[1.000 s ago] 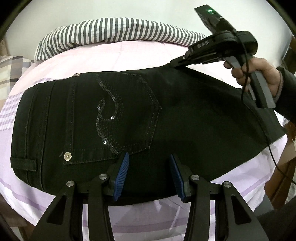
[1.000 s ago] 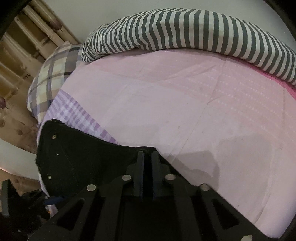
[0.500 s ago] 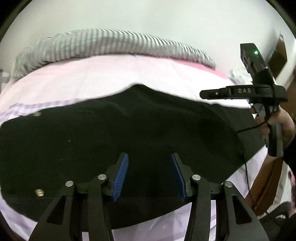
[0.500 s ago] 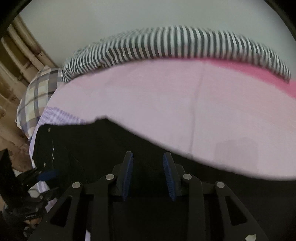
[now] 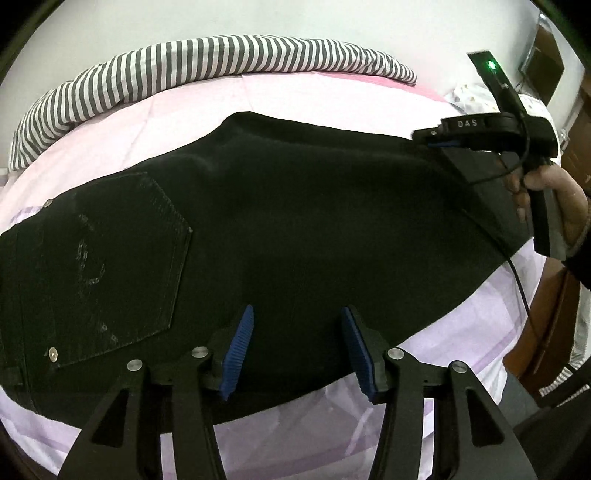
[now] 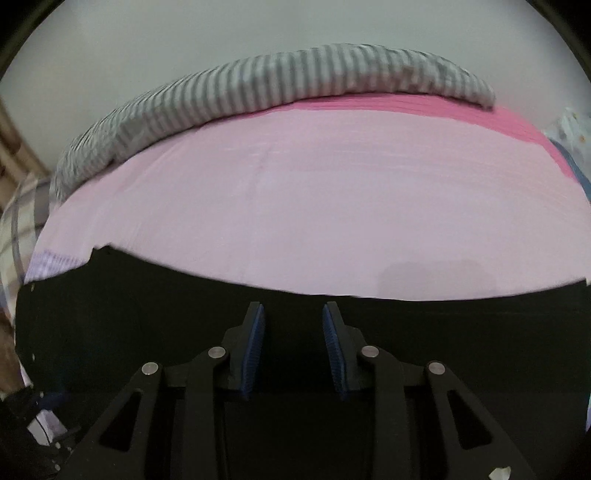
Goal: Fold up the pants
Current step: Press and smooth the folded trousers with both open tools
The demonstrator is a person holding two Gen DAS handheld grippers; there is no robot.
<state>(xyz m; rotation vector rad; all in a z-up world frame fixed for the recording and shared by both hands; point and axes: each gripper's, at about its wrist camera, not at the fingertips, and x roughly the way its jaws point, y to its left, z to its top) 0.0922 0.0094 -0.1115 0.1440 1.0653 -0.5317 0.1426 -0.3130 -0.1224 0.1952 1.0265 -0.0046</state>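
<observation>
Pants (image 5: 295,221) in black denim lie flat across the pink bedsheet (image 5: 303,92), spread from the left edge of the left wrist view to its right side, back pocket (image 5: 110,266) facing up at the left. The left gripper (image 5: 297,345) hangs over the near edge of the fabric with its blue pads (image 5: 236,354) spread wide and nothing between them. The right gripper (image 6: 293,345) is likewise released, its pads parted above the black cloth, grasping nothing; in the left wrist view it shows at the far right (image 5: 439,138) above the leg end of the pants, held by the person's hand (image 5: 554,199), with a cable (image 5: 517,280) trailing down from it across the fabric and the sheet.

Beyond the pants the sheet runs bare to the far side, where a grey-and-white striped blanket (image 5: 207,74) lies bunched along the wall (image 5: 295,22). A strip of brighter pink (image 6: 424,107) shows just under the blanket in the right wrist view. A checked pillow (image 6: 18,221) sits at the far left edge there, and wooden furniture (image 5: 550,325) stands off the right side of the bed.

The right wrist view is blurred, so the blanket stripes smear and the pants read only as a flat black mass with no seams to make out. The waistband is cut off at the left edge of the left wrist view, and the pocket stitching is faint. Whether either gripper touches the fabric cannot be told.
</observation>
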